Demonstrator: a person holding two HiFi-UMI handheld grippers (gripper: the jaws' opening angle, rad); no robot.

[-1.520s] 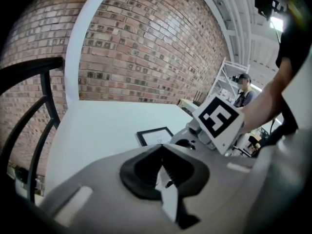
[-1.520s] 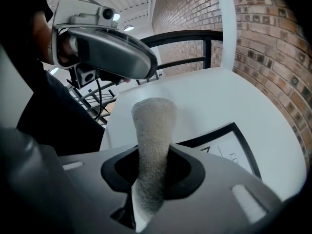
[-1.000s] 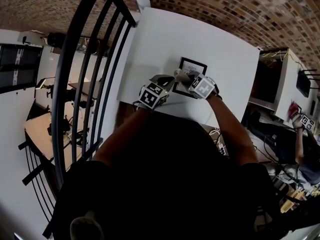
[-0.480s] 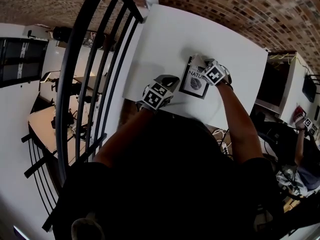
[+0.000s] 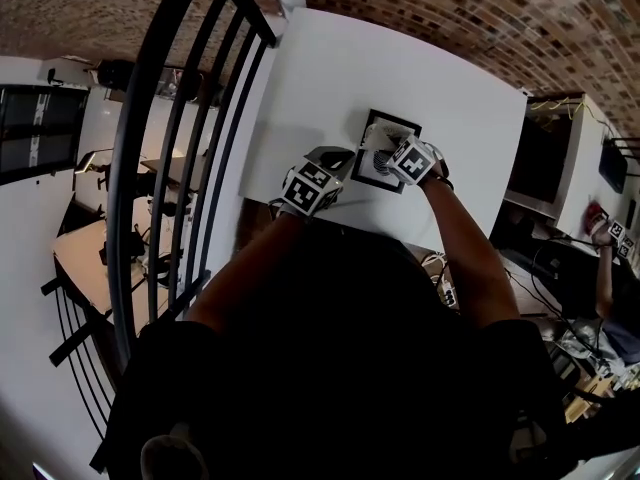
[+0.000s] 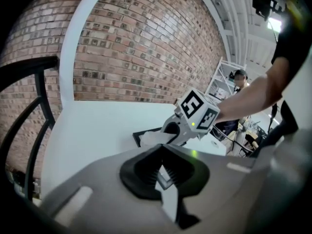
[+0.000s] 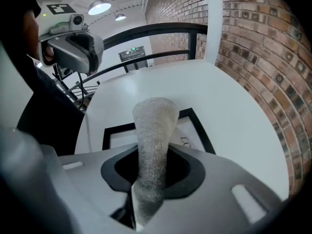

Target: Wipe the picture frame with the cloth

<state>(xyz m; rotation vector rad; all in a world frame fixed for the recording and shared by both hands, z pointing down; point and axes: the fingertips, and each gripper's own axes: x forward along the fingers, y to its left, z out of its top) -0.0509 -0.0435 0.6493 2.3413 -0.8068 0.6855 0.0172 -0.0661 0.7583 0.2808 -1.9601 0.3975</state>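
Observation:
A black-framed picture frame (image 5: 375,163) lies flat on the white table (image 5: 330,68). My right gripper (image 5: 392,148) sits over the frame, shut on a pale grey cloth (image 7: 153,130) that sticks out past the jaws onto the glass. The frame's black border (image 7: 200,133) shows on both sides of the cloth. My left gripper (image 5: 342,160) is at the frame's left edge, its jaws closed on a corner of the frame (image 6: 163,177). From the left gripper view, the frame (image 6: 137,134), the cloth (image 6: 151,139) and the right gripper (image 6: 168,130) lie just ahead.
A black metal railing (image 5: 190,118) runs along the table's left side. A brick wall (image 5: 450,8) backs the table. A cabinet with a screen (image 5: 545,158) stands at the right, and another person (image 5: 610,238) is beyond it.
The right gripper swept the cloth up to the frame's far edge, then came back toward the frame's middle. The left gripper stayed at the frame's left edge.

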